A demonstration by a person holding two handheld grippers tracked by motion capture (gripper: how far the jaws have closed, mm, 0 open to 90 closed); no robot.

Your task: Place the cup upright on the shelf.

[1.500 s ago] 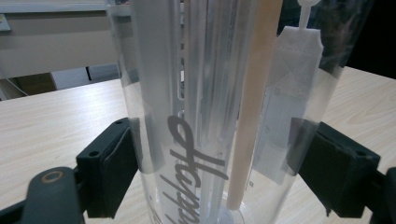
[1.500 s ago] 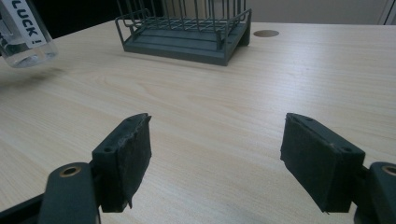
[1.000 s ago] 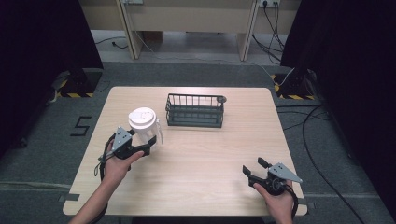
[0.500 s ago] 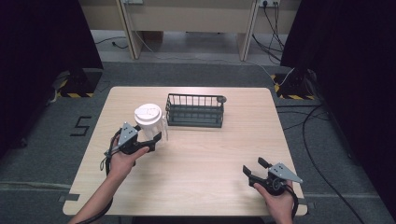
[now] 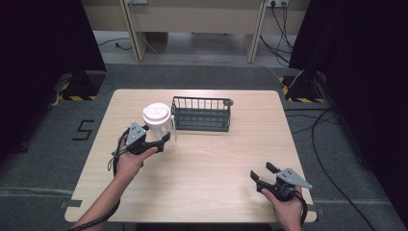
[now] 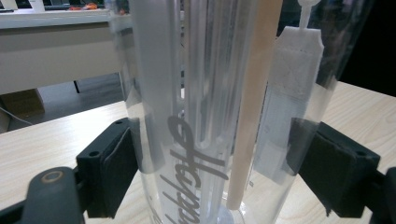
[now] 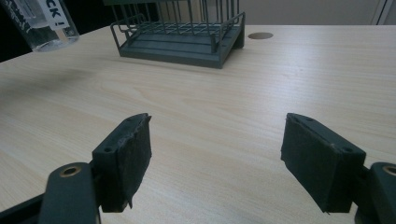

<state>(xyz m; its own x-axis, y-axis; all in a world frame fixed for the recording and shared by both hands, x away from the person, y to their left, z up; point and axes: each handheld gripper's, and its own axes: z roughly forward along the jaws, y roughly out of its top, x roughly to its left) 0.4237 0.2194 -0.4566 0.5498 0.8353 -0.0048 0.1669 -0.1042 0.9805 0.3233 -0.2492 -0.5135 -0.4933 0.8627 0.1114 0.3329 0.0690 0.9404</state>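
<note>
Light wood surface (image 5: 202, 159); dark wire basket (image 5: 201, 114) stands on it near the far edge, small round hole (image 5: 228, 102) just beside the basket.

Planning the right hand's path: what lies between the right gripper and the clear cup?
Only bare table between the right gripper and clear cup, in the high view.

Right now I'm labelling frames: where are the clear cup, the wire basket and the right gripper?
clear cup (image 5: 157, 115), high view, on its white lid.
wire basket (image 5: 201, 127), high view, on its front wall.
right gripper (image 5: 260, 173), high view, between its fingertips.
</note>
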